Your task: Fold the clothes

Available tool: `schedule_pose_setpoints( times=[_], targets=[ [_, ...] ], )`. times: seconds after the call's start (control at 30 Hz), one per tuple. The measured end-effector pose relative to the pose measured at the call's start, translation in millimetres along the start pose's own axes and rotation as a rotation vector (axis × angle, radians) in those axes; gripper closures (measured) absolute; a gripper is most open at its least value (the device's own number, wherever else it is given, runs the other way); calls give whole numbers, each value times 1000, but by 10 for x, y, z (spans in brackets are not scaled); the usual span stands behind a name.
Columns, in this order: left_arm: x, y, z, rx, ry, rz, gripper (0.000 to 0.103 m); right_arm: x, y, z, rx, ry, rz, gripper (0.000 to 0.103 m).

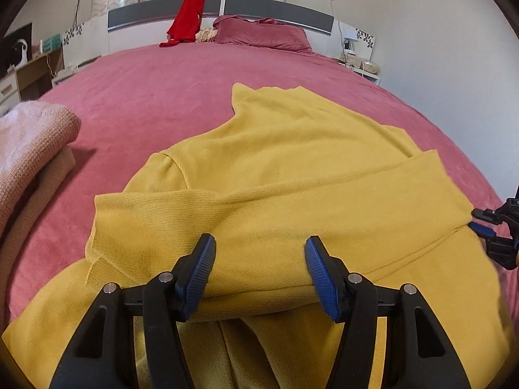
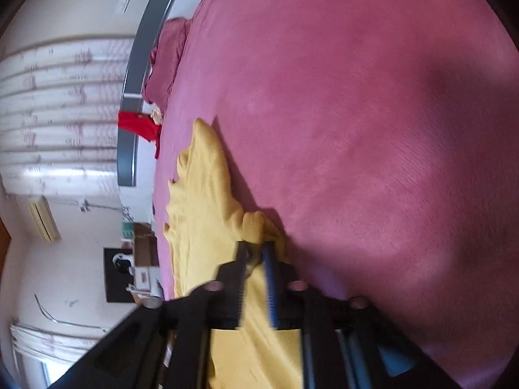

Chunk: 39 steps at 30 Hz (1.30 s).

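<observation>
Your left gripper (image 1: 260,253) hovers with fingers spread over the yellow sweater (image 1: 285,175); your right gripper (image 2: 257,249) pinches its edge on the bed (image 1: 162,77).

Left tool (image 1: 260,275): black plastic arms, ribbed blue pads, silver round screws; right tool (image 2: 256,253): same black and blue.

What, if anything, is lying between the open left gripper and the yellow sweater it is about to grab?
Nothing visible: the left gripper hangs open directly over the yellow sweater, fabric bulging up between its fingers. The folded pink stack lies apart, off to the left.
</observation>
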State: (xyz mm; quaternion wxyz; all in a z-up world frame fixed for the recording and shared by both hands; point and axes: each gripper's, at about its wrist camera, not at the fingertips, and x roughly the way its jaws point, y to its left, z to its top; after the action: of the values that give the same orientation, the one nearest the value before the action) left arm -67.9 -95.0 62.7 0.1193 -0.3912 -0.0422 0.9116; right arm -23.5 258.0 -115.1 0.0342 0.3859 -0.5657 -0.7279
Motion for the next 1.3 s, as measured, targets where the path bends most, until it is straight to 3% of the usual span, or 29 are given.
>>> schedule_pose_setpoints(
  times=[0.03, 0.1, 0.17, 0.23, 0.3, 0.33, 0.47, 0.6, 0.7, 0.8, 0.87, 0.97, 1.1, 1.17, 1.3],
  targets=[
    [17, 8, 33, -9, 0, -6, 43, -79, 83, 0, -46, -16, -30, 79],
    [-31, -7, 59, -10, -1, 12, 43, -217, 327, -36, -222, -62, -111, 78],
    [-54, -104, 60, 49, -11, 130, 36, -172, 683, -102, -486, -73, -226, 78],
    [-38, -164, 49, 91, -3, 219, 30, 187, 1033, -291, -811, -20, -398, 78],
    [32, -102, 13, 58, 36, 209, 28, 607, 1289, -485, -1088, 49, -558, 78],
    [33, -82, 8, 47, 36, 202, 27, 793, 1298, -516, -1139, 96, -611, 78],
    [48, -51, 8, 31, 46, 187, 25, 1074, 1304, -459, -1141, 220, -716, 78],
    [35, -53, 5, 16, 47, 191, 24, 920, 1480, -392, -1036, 163, -593, 78],
    [-92, -47, -2, -21, 50, 193, 24, 1157, 1407, -413, -1017, 262, -618, 75],
    [-458, 33, -88, -87, 24, 196, 24, 1218, 1417, -435, -1060, 261, -636, 74],
    [-757, 157, -213, -132, -1, 219, 24, 1148, 1480, -404, -1022, 239, -633, 74],
    [-1233, 462, -503, -190, -5, 319, 24, 971, 1623, -411, -947, 175, -541, 74],
    [-1718, 952, -944, -261, 60, 520, 24, 959, 1712, -778, -1021, 215, -487, 74],
    [-1892, 1215, -1157, -308, 142, 612, 24, 1048, 1721, -1021, -1085, 266, -487, 74],
    [-2022, 1544, -1489, -411, 292, 521, 23, 1105, 1563, -1405, -1091, 359, -474, 74]
  ],
)
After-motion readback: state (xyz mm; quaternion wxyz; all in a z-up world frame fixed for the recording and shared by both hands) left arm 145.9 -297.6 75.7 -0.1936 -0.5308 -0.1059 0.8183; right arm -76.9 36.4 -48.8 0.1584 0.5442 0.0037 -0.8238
